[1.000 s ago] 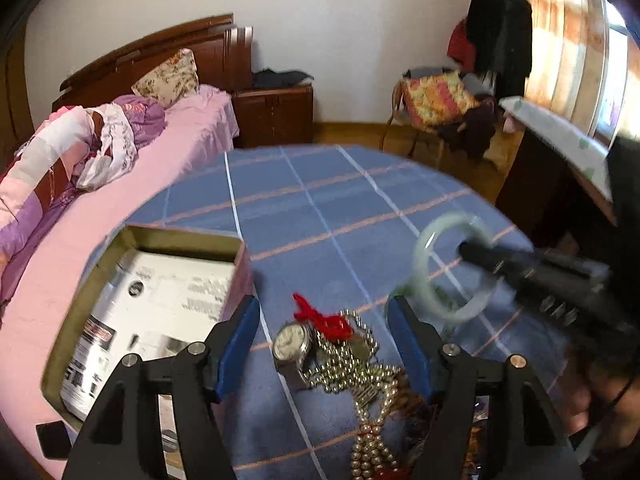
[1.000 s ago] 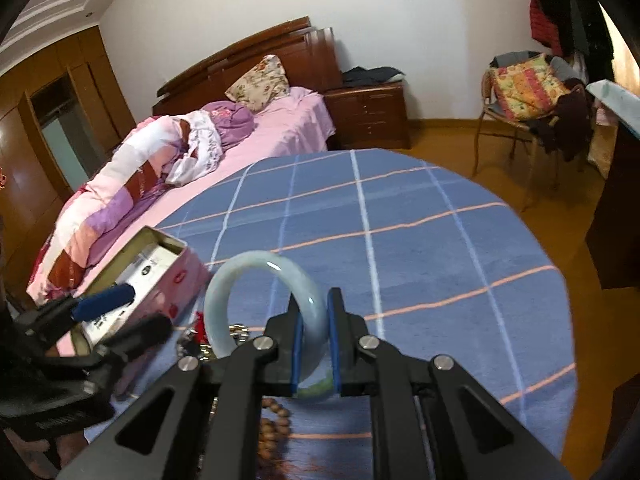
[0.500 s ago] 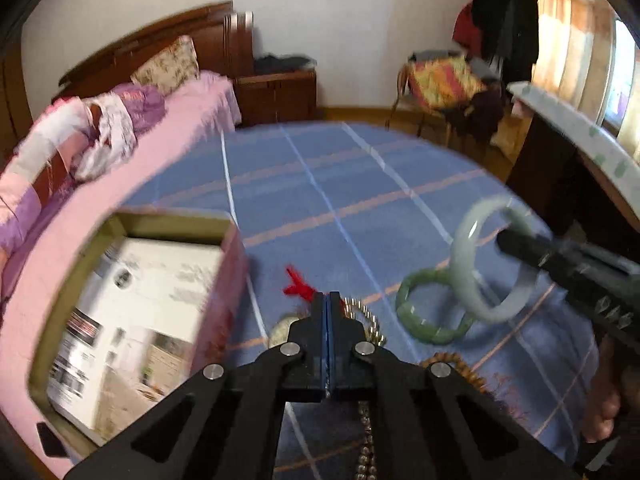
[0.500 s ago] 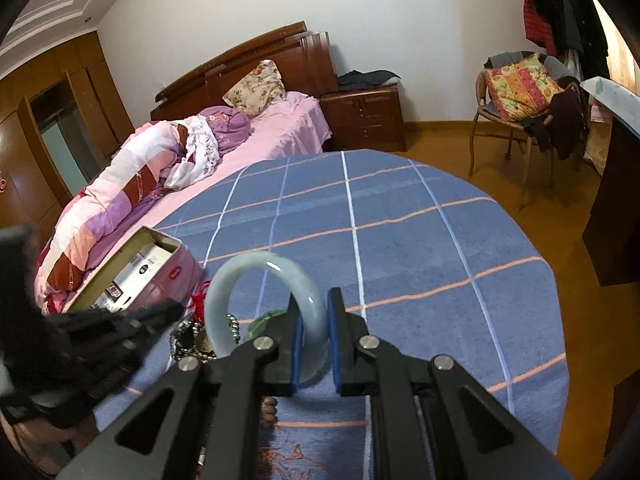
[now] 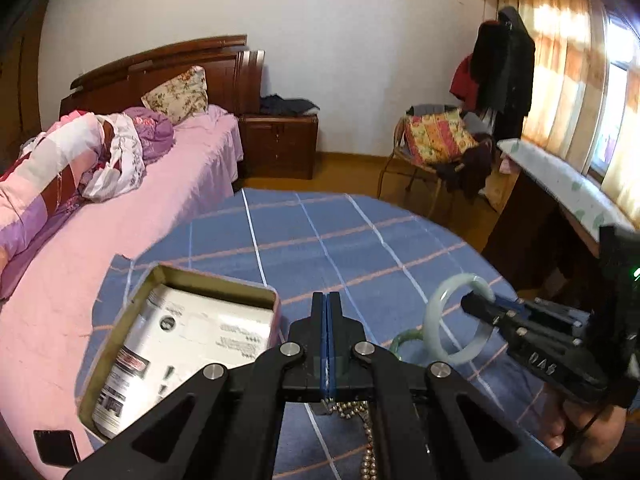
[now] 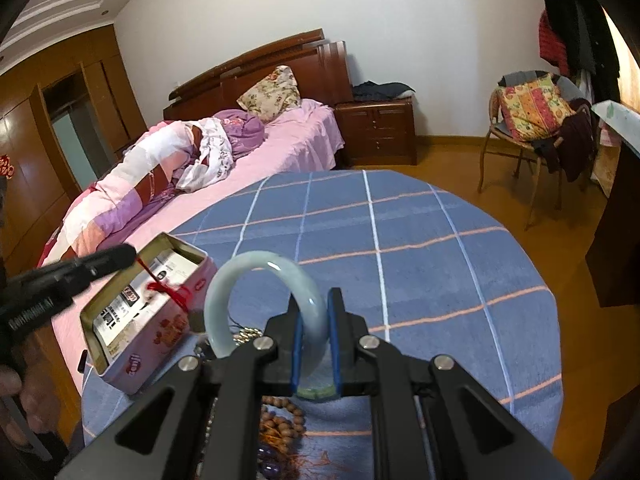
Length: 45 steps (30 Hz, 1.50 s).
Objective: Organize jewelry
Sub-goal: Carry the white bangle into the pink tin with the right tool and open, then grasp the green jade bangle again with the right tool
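My right gripper (image 6: 314, 308) is shut on a pale jade bangle (image 6: 256, 268) and holds it upright above the table; the bangle also shows in the left wrist view (image 5: 440, 312). My left gripper (image 5: 327, 300) is shut on a red cord (image 6: 160, 286) with a pendant hanging from it, lifted beside the open pink tin box (image 6: 140, 356). From the left wrist view the cord is hidden; a bead chain (image 5: 368, 432) lies below the fingers. A green bangle (image 5: 400, 340) lies on the blue checked tablecloth (image 6: 420, 248). Brown wooden beads (image 6: 280, 420) lie under my right gripper.
The tin box (image 5: 132, 292) holds a printed white packet (image 5: 192, 340). The round table stands beside a pink bed (image 6: 260, 152). A chair with a patterned cushion (image 6: 532, 108) stands at the far right, and a dark desk (image 5: 560, 208) is right of the table.
My left gripper closed on the red cord in the jewelry pile and lifted it up toward the tin box. My right gripper kept hold of the pale bangle and shifted slightly.
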Tool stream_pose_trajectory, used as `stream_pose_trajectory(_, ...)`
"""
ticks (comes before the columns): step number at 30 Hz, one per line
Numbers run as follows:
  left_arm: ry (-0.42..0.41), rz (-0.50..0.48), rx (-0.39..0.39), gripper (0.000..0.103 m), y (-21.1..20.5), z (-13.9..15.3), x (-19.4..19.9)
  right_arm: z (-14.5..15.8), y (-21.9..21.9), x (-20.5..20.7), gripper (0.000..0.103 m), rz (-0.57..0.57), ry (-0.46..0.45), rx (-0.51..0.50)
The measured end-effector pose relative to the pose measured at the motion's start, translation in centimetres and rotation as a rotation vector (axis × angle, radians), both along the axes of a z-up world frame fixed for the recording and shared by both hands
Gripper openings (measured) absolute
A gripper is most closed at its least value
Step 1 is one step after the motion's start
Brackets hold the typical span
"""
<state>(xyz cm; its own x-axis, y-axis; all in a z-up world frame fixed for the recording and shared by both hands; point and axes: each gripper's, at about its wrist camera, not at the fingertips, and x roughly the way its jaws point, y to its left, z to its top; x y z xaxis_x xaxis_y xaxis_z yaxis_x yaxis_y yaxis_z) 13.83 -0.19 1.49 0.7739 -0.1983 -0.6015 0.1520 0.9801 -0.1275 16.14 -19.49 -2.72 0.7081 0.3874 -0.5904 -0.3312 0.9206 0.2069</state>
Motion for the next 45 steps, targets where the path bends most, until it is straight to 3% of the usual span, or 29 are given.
stream_pose_trajectory(5, -0.076, 0.023, -0.001, 0.000, 1.9, 3.5, -0.2, 1.6, 2.3, 0.5, 0.014, 0.057, -0.012, -0.008)
stream_pose_trajectory(11, -0.094, 0.098, 0.044, 0.000, 5.0, 4.0, 0.8, 2.6, 6.6, 1.7, 0.014, 0.147, 0.004, -0.037)
stream_pose_trajectory(18, -0.049, 0.172, 0.051, 0.000, 8.4, 1.4, 2.5, 1.8, 13.2, 3.3, 0.014, 0.241, 0.040, -0.115)
stream_pose_trajectory(25, 0.016, 0.204, 0.041, 0.000, 10.2, -1.6, 3.8, -1.3, 18.3, 4.2, 0.014, 0.306, 0.090, -0.198)
stream_pose_trajectory(37, 0.096, 0.225, 0.071, 0.000, 11.0, -6.0, 4.7, -4.2, 19.6, 5.3, 0.018, 0.279, 0.132, -0.282)
stream_pose_trajectory(39, 0.113, 0.222, 0.068, 0.000, 11.1, -6.3, 4.8, -3.9, 19.3, 5.4, 0.022, 0.273, 0.131, -0.271)
stream_pose_trajectory(41, 0.132, 0.219, 0.074, 0.000, 10.9, -6.5, 4.9, -3.6, 18.9, 5.4, 0.046, 0.280, 0.135, -0.246)
stream_pose_trajectory(42, 0.136, 0.222, 0.076, 0.001, 10.9, -6.6, 4.9, -3.4, 18.7, 5.3, 0.051, 0.287, 0.132, -0.230)
stream_pose_trajectory(44, 0.140, 0.223, 0.078, 0.004, 10.7, -6.6, 4.7, -3.0, 18.3, 5.0, 0.053, 0.281, 0.119, -0.225)
stream_pose_trajectory(45, 0.141, 0.221, 0.080, 0.011, 10.5, -6.6, 4.6, -2.9, 18.0, 4.8, 0.053, 0.283, 0.118, -0.221)
